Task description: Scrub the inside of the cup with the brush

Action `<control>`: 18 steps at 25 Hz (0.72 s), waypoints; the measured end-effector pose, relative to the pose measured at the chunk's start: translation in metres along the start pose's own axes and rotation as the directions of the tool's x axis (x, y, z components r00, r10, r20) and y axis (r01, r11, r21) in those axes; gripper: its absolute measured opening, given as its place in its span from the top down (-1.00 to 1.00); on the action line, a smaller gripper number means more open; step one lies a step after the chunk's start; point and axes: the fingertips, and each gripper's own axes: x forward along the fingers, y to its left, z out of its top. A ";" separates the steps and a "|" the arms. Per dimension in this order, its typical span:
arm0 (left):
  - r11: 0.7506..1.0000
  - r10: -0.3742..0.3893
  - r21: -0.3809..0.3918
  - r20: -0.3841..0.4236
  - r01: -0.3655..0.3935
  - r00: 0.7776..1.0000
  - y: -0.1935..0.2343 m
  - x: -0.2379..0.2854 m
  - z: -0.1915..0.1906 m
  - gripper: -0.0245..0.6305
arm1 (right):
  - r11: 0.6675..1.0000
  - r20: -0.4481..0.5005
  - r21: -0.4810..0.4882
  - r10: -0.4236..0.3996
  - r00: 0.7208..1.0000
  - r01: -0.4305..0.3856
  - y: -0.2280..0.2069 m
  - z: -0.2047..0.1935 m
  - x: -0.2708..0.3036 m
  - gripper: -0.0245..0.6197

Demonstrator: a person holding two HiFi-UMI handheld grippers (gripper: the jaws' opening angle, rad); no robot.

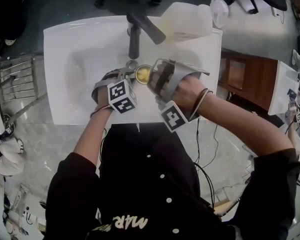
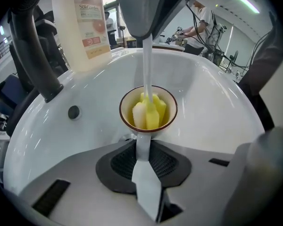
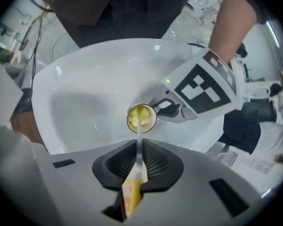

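cup (image 2: 127,113): in left claw (image 2: 143,150); brush (image 3: 139,130): in right claw (image 3: 138,150) (inside cup)

Bright overhead light glares off the white sink (image 2: 217,93); fisheye corners darken.

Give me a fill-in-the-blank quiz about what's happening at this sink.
The left hand-held gripper holds a brown-rimmed ___.
The right hand-held gripper holds a long-handled ___.
Its sponge head, inside the vessel, is ___.
Both are held above a white ___.
Missing words: cup, brush, yellow, sink.
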 end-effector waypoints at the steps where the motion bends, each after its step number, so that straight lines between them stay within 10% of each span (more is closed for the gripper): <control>1: 1.000 0.002 -0.004 0.000 -0.002 1.000 0.000 0.000 0.000 0.66 | 0.997 0.015 0.078 0.025 1.000 -0.026 0.000 -0.001 0.001 0.77; 4: 1.000 0.014 -0.002 0.003 -0.014 1.000 0.001 -0.001 0.001 0.66 | 0.877 0.132 0.452 0.115 0.984 -0.163 0.005 -0.010 0.005 0.77; 6: 1.000 0.021 0.011 0.006 -0.021 1.000 0.000 -0.002 0.003 0.66 | 0.652 0.259 0.698 0.155 0.953 -0.296 0.015 -0.014 0.008 0.77; 9: 0.999 0.039 0.037 0.003 -0.039 0.999 0.001 -0.001 0.004 0.66 | 0.231 0.443 0.854 0.144 0.885 -0.466 0.029 -0.016 0.010 0.77; 14: 0.998 0.043 0.057 -0.007 -0.042 0.999 0.001 -0.002 0.006 0.66 | -0.273 0.626 0.755 0.026 0.780 -0.597 0.039 -0.010 0.006 0.75; 18: 0.997 0.045 0.057 -0.010 -0.044 0.999 0.002 -0.001 0.005 0.66 | -0.698 0.689 0.372 -0.235 0.686 -0.612 0.042 -0.014 0.010 0.73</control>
